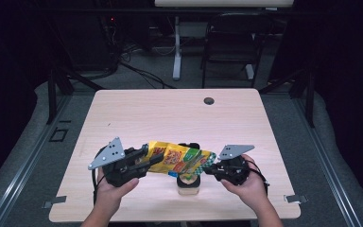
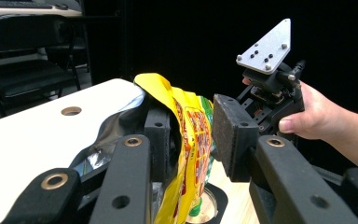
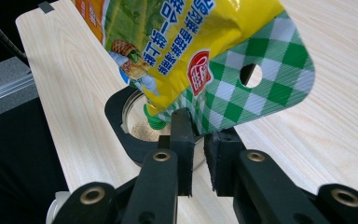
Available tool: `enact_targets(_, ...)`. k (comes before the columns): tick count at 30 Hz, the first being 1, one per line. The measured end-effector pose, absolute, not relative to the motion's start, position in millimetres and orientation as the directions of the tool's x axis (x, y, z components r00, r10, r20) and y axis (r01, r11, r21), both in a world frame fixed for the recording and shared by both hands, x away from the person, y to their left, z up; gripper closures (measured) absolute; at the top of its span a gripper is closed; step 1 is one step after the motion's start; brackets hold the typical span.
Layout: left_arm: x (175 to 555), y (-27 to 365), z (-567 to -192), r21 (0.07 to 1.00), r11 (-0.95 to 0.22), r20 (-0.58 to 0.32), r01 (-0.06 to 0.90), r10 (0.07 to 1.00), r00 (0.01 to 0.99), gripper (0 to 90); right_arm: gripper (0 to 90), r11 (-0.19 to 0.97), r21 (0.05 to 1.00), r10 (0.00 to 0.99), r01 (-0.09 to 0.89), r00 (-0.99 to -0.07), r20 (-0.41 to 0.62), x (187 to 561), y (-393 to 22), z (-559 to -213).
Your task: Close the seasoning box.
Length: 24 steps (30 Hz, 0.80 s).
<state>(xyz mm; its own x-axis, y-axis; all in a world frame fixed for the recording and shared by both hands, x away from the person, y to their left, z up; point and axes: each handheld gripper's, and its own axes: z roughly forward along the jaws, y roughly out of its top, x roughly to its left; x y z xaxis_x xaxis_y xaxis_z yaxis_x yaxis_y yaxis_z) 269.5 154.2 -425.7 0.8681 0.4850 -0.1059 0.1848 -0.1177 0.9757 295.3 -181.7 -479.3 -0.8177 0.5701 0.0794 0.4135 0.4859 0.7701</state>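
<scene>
A yellow pouch (image 1: 177, 160) with a green-checked top edge hangs over the table's front, stretched between both grippers. My left gripper (image 1: 146, 158) is shut on its bottom end; in the left gripper view the pouch (image 2: 191, 130) sits between the two pads. My right gripper (image 3: 199, 135) is shut on the checked edge (image 3: 261, 88). Below the pouch stands a small jar (image 1: 189, 183) in a black holder (image 3: 121, 126). The pouch's green spout (image 3: 154, 122) points down into the jar's mouth, where pale powder (image 3: 137, 133) lies.
The light wooden table (image 1: 170, 113) has a round cable hole (image 1: 209, 100) near its far edge. A black folding chair (image 1: 231, 42) and a white desk leg (image 1: 177, 47) stand beyond the table. Metal floor rails run along both sides.
</scene>
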Motion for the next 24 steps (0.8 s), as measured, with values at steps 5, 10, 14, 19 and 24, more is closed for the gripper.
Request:
enact_targets(5,269.9,154.0,-425.9,0.976,-0.115,-0.107,0.185,0.486,0.867,68.4,81.9,0.484,0.77,0.57,0.415,-0.818,0.082,295.5,-181.9,-479.6)
enact_targets(10,270.1,152.8,-425.6,0.976,-0.113,-0.107,0.183,0.483,0.869,68.4,81.8,0.481,0.77,0.571,0.42,-0.816,0.089,296.1,-182.7,-480.5)
enact_targets(14,270.1,151.6,-425.4,0.977,-0.112,-0.107,0.182,0.481,0.87,68.5,81.8,0.482,0.768,0.571,0.421,-0.816,0.088,296.5,-183.3,-481.0)
enact_targets(19,270.3,150.7,-425.3,0.977,-0.11,-0.109,0.183,0.481,0.87,68.5,81.7,0.482,0.768,0.572,0.422,-0.816,0.09,296.8,-183.7,-481.6)
enact_targets(24,270.9,149.1,-425.2,0.978,-0.107,-0.109,0.18,0.476,0.873,68.5,81.6,0.478,0.767,0.574,0.427,-0.814,0.095,297.2,-183.8,-482.9)
